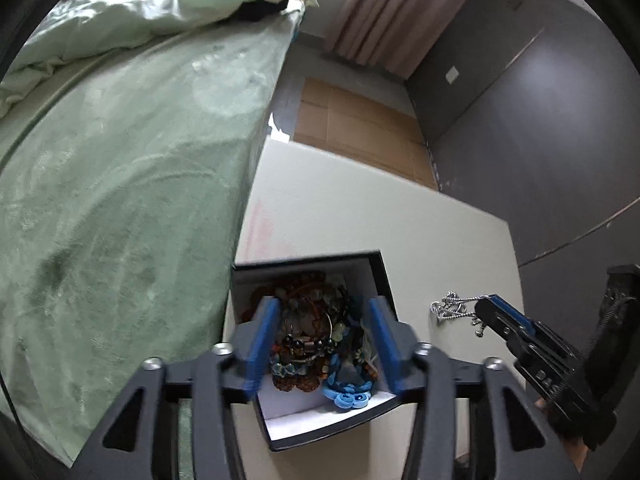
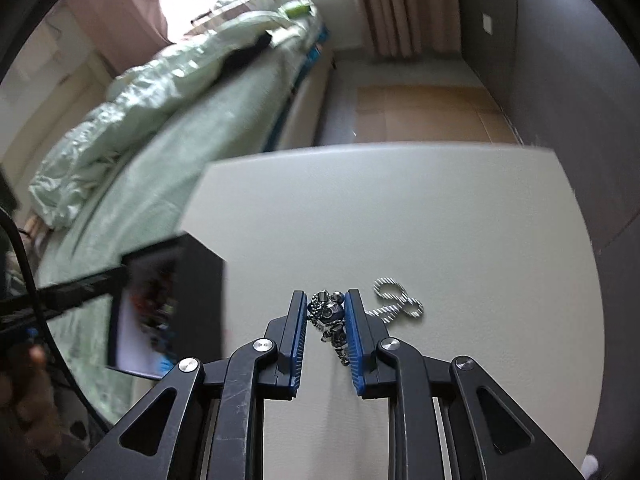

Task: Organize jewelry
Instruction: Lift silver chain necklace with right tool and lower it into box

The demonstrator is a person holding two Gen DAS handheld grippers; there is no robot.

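Note:
A black box (image 1: 382,276) with a white lining stands on the white table and holds a heap of beaded bracelets (image 1: 316,344) and a blue cord piece (image 1: 348,396). My left gripper (image 1: 322,312) is open, its blue pads spread just above the heap, holding nothing. A silver chain necklace (image 1: 454,306) lies on the table right of the box. My right gripper (image 2: 326,310) is closed on the necklace's metal pendant (image 2: 330,314); the twisted chain (image 2: 396,300) trails to the right on the table. The box (image 2: 200,300) shows blurred at the left.
The white table (image 2: 400,220) stands against a bed with a green cover (image 1: 120,200) on the left. A grey wall (image 1: 540,120) runs along the right. Wooden floor (image 1: 360,128) and pink curtains (image 1: 380,12) lie beyond the table's far edge.

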